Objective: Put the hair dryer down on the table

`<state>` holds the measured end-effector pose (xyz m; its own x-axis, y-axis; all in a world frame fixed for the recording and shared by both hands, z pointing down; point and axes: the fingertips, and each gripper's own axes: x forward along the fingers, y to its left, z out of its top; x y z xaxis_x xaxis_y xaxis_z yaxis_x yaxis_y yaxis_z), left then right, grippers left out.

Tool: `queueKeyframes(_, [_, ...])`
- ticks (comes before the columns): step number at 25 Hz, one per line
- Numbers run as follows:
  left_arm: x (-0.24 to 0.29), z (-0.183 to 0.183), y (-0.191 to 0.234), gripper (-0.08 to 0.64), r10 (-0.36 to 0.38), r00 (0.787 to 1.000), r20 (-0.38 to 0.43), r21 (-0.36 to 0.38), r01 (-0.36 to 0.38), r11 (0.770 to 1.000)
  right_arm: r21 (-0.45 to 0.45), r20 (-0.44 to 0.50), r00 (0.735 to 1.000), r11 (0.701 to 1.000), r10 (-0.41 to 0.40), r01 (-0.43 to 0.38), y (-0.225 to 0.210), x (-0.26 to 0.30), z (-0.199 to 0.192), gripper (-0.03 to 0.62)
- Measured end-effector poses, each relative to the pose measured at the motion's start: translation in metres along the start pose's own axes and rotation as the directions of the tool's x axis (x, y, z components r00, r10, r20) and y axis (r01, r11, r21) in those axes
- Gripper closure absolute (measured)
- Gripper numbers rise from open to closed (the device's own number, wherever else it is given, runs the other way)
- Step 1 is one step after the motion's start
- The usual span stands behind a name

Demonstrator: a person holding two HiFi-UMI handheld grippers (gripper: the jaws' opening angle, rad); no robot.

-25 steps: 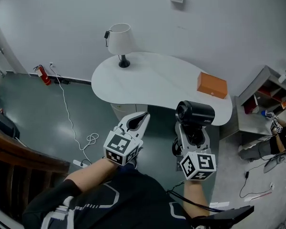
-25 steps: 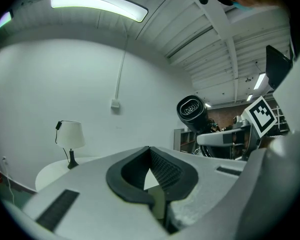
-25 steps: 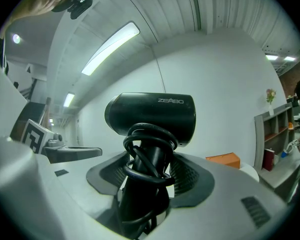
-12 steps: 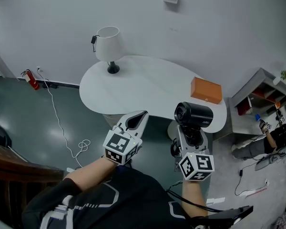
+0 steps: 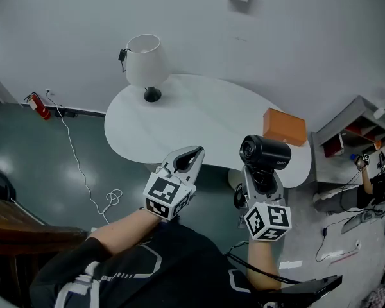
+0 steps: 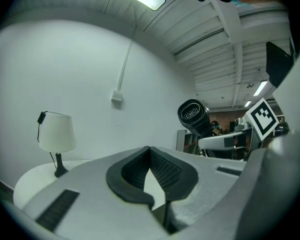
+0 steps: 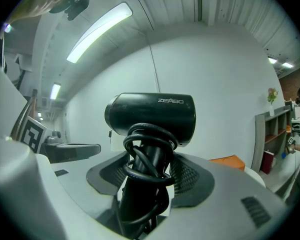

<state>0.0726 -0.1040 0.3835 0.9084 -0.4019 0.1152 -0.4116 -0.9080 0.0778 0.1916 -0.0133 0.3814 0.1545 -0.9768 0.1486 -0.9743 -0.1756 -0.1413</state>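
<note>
A black hair dryer [image 5: 264, 153] with its cord wound round the handle stands upright in my right gripper [image 5: 262, 175], over the floor just short of the white table's [image 5: 199, 117] near edge. In the right gripper view the dryer's barrel [image 7: 150, 119] fills the middle, and the right gripper [image 7: 147, 171] is shut on the handle. My left gripper [image 5: 191, 154] hangs to the left of it, shut with nothing in it. Its tips meet in the left gripper view [image 6: 150, 151], where the dryer [image 6: 194, 116] shows at the right.
On the table stand a white lamp [image 5: 143, 56] at the far left and an orange box [image 5: 285, 126] at the right. A grey shelf unit [image 5: 359, 117] and a seated person [image 5: 378, 188] are at the right. A white cable [image 5: 109, 197] and a fire extinguisher [image 5: 38, 104] lie on the floor at the left.
The head view has swung left, so the table and lamp sit further left than a second ago. Both grippers rose slightly and kept their states.
</note>
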Motion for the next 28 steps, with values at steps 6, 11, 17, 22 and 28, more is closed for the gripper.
queueKeyframes(6, [0.023, -0.002, 0.022, 0.554, -0.041, 0.999, -0.018, -0.003, 0.041, 0.999, 0.002, -0.024, 1.000, 1.000, -0.017, 0.017, -0.003, 0.039, -0.001, 0.327])
queueKeyframes(11, [0.040, -0.004, 0.049, 0.554, -0.050, 0.999, -0.023, -0.006, 0.049, 0.999, -0.002, -0.051, 0.998, 0.999, -0.039, 0.039, -0.003, 0.068, -0.005, 0.327])
queueKeyframes(17, [0.054, -0.008, 0.079, 0.554, -0.062, 0.998, -0.034, -0.018, 0.061, 0.998, -0.004, -0.073, 0.994, 0.997, -0.078, 0.078, -0.004, 0.101, -0.009, 0.327])
queueKeyframes(22, [0.063, -0.006, 0.096, 0.554, -0.064, 0.998, -0.028, -0.016, 0.063, 0.998, -0.016, -0.076, 0.993, 0.996, -0.085, 0.084, -0.004, 0.121, -0.006, 0.327])
queueKeyframes(28, [0.081, -0.011, 0.107, 0.554, -0.042, 0.998, -0.043, -0.024, 0.041, 0.999, -0.029, -0.092, 0.993, 0.997, -0.069, 0.067, -0.020, 0.145, -0.002, 0.328])
